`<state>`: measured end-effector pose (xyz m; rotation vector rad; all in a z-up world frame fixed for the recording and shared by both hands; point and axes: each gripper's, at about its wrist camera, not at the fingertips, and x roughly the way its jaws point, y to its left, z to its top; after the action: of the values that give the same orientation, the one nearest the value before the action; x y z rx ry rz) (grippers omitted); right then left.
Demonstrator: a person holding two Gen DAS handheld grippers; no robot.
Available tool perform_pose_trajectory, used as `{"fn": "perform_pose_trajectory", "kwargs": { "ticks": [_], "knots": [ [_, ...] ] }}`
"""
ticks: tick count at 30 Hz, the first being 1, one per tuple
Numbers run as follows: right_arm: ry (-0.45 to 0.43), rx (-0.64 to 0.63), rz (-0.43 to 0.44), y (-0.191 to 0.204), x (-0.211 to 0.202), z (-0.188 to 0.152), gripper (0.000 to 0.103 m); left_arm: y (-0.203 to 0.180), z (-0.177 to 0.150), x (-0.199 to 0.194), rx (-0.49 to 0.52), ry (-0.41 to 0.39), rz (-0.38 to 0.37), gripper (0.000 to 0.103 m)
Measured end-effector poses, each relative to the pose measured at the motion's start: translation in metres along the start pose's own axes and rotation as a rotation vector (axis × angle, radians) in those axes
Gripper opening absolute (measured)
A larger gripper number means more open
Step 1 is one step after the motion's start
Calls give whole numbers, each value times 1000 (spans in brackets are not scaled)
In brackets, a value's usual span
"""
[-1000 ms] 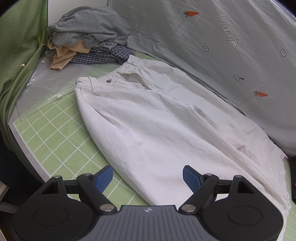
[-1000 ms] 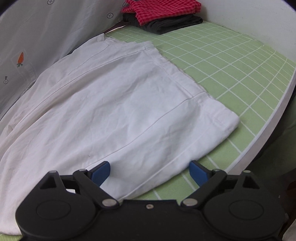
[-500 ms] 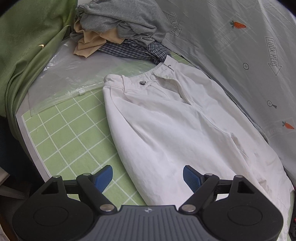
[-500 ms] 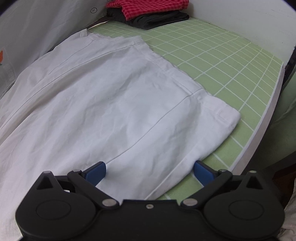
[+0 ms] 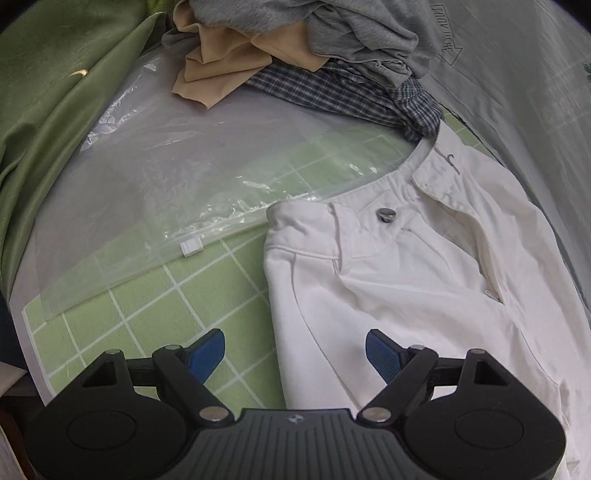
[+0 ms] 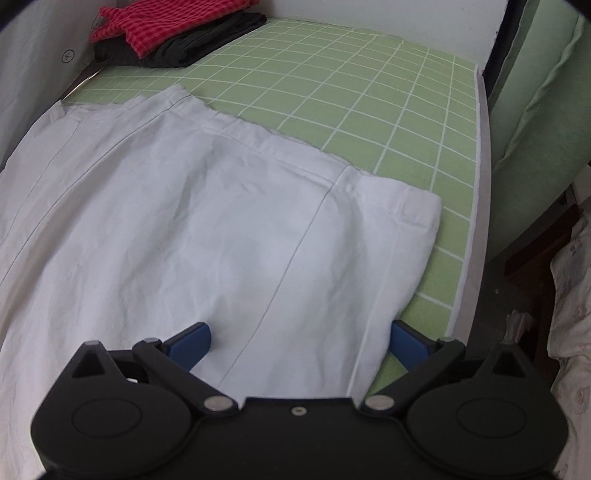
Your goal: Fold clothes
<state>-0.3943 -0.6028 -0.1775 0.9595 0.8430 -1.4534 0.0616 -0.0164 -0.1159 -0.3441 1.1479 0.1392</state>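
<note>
White trousers (image 5: 399,280) lie flat on the green grid mat (image 5: 147,302). In the left wrist view their waistband with a metal button (image 5: 385,214) is just ahead. My left gripper (image 5: 294,350) is open, hovering over the trousers' near edge below the waistband, nothing between its blue pads. In the right wrist view the leg end of the white trousers (image 6: 229,229) spreads out, with the hem (image 6: 406,206) at the right. My right gripper (image 6: 299,339) is open, straddling the near corner of the leg, its right pad beyond the cloth's edge.
A heap of grey, tan and plaid clothes (image 5: 303,48) lies behind the waistband, on a clear plastic bag (image 5: 177,162). Green fabric (image 5: 55,96) hangs at left. Folded red-checked and black clothes (image 6: 173,33) sit at the mat's far corner. The table edge (image 6: 476,206) runs along the right.
My left gripper has moved toward the waistband, which now looms much closer. My right gripper has shifted right and forward toward the hem corner. Both have stayed open.
</note>
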Motion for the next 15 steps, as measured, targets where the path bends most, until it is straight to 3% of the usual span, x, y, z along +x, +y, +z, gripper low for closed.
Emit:
{"fn": "perform_pose_trajectory", "kwargs": {
  "ticks": [8, 11, 14, 15],
  "knots": [
    [24, 124, -53, 3, 2, 5, 100, 2, 33, 34, -11, 26, 38, 83],
    [3, 111, -58, 4, -2, 4, 88, -2, 31, 34, -2, 15, 18, 77],
    [-7, 41, -22, 4, -8, 6, 60, -5, 29, 33, 2, 3, -2, 58],
    [-7, 11, 4, 3, -10, 7, 40, -5, 29, 32, -7, -2, -9, 43]
  ]
}}
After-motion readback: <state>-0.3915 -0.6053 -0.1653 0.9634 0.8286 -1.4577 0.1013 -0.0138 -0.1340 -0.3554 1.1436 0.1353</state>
